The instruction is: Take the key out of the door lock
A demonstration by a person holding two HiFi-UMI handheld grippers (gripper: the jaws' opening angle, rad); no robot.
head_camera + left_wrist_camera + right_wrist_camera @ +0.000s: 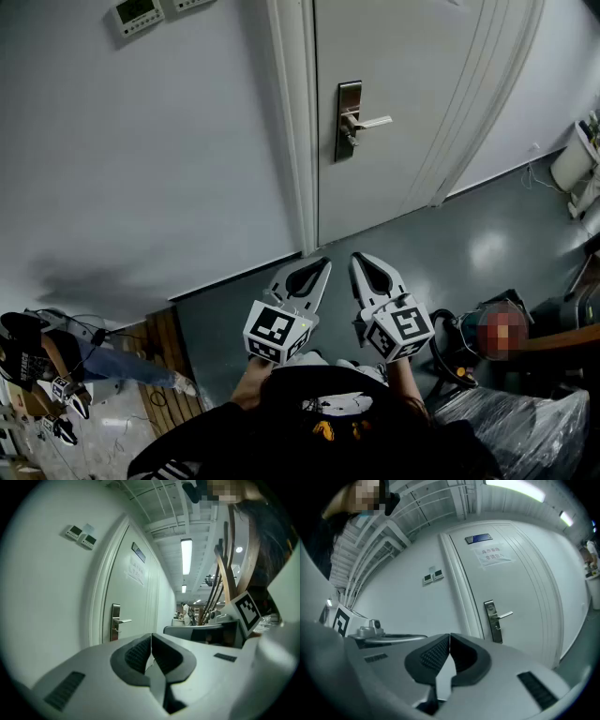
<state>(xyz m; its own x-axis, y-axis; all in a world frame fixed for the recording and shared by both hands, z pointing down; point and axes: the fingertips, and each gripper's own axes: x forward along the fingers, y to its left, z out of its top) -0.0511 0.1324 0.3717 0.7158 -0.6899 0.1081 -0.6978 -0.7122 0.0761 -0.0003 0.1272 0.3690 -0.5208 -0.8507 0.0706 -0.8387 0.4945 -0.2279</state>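
Both claws are clenched on nothing, the left gripper and right gripper side by side, well apart from the door; the key sits in the lock plate, just under the lever handle.

The left gripper and the right gripper have smooth white shells that taper towards the tips. Each carries a white cube printed with black square markers. The jaws are lined with black pads with fine ribbing, and dark ribbed slots mark the shells. The person wears a black top with a small white and yellow print.
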